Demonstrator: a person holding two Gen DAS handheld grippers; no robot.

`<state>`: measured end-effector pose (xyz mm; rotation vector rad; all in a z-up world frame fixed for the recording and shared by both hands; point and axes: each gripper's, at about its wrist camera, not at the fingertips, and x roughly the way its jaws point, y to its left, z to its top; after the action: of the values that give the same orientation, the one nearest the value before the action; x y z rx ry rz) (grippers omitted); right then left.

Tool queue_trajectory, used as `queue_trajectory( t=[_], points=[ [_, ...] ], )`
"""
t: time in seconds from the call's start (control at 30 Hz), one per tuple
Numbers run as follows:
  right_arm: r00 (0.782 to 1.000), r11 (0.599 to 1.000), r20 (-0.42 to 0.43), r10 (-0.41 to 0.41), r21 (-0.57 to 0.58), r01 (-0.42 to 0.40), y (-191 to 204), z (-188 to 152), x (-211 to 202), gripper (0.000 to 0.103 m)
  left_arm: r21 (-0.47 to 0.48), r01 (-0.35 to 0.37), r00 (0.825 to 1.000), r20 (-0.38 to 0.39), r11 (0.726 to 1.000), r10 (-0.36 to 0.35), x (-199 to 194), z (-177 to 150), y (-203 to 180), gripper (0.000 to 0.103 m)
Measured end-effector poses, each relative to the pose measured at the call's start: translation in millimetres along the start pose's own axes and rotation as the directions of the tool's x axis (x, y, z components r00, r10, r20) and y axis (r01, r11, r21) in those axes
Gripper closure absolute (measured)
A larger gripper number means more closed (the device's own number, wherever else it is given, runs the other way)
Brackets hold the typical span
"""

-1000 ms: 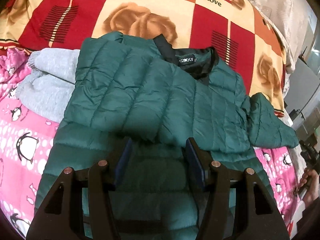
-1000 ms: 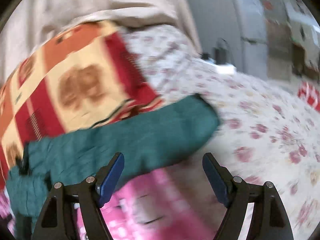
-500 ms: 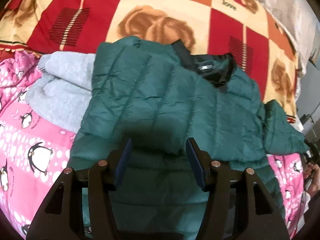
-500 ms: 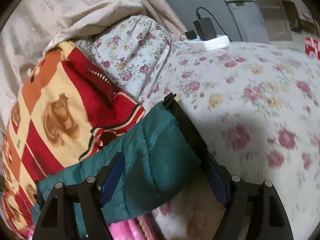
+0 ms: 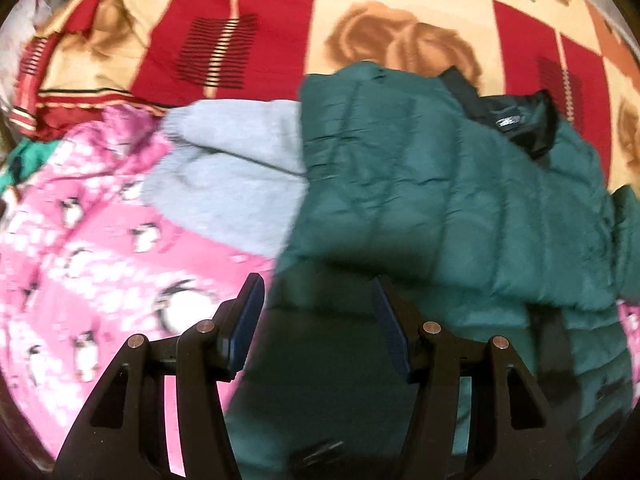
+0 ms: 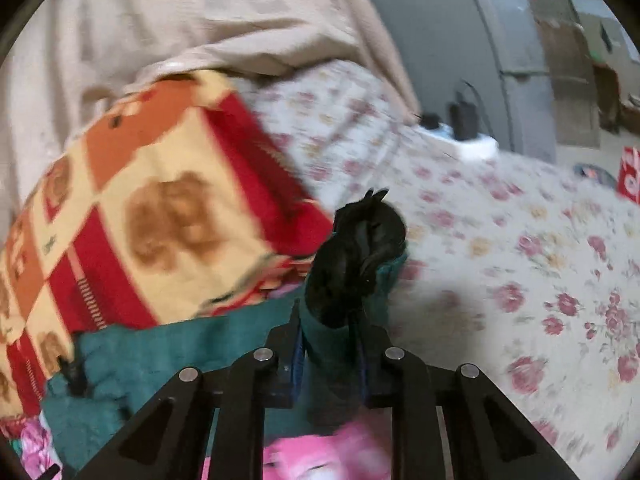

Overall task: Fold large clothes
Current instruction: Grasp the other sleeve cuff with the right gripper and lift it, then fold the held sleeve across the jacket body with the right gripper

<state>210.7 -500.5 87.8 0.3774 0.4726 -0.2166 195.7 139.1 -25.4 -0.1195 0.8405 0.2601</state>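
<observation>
A dark green quilted jacket [image 5: 440, 200] lies spread on the bed, its black collar at the far right and one side folded over its body. My left gripper [image 5: 316, 320] is open and empty, hovering over the jacket's lower left edge. My right gripper [image 6: 330, 344] is shut on the end of the jacket's sleeve [image 6: 348, 280], whose black cuff lining sticks up between the jaws. The rest of the sleeve [image 6: 140, 356] trails away to the left.
A grey garment [image 5: 236, 168] lies left of the jacket on a pink penguin blanket [image 5: 88, 248]. A red and cream checked blanket [image 5: 280, 32] covers the far side. A floral sheet [image 6: 520, 260] and a white power strip [image 6: 468, 144] lie to the right.
My right gripper has closed on the sleeve end and lifted it. My left gripper has shifted left, so the jacket now sits more to the right in its view.
</observation>
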Motion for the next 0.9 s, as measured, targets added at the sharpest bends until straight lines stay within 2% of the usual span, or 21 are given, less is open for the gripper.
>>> queue_trajectory(
  t=[0.13, 0.27, 0.43, 0.63, 0.8, 0.9],
  points=[
    [0.997, 0.993, -0.013, 0.081, -0.084, -0.082, 67, -6, -15, 0.084, 0.011, -0.066, 0.997, -0.035, 0.998, 0.066, -6, -12, 24, 0.047],
    [0.987, 0.979, -0.062, 0.146, -0.134, -0.154, 135, -19, -17, 0.084, -0.023, -0.067, 0.996, -0.058, 0.998, 0.065, -9, -24, 63, 0.047],
    [0.975, 0.959, -0.111, 0.194, -0.190, -0.213, 212, -42, -11, 0.084, -0.026, -0.086, 0.996, -0.031, 0.996, 0.085, -9, -24, 98, 0.047],
    [0.960, 0.940, -0.171, 0.221, -0.224, -0.256, 279, -83, 9, 0.084, 0.027, -0.092, 0.996, 0.001, 0.995, 0.092, -9, -16, 108, 0.047],
    [0.933, 0.907, -0.216, 0.289, -0.249, -0.339, 336, -117, 15, 0.084, 0.044, -0.064, 0.998, -0.017, 0.997, 0.065, -3, -8, 107, 0.047],
    [0.903, 0.870, -0.256, 0.346, -0.273, -0.411, 380, -141, 16, 0.084, 0.020, -0.052, 0.998, -0.016, 0.998, 0.052, -4, -5, 113, 0.047]
  ],
)
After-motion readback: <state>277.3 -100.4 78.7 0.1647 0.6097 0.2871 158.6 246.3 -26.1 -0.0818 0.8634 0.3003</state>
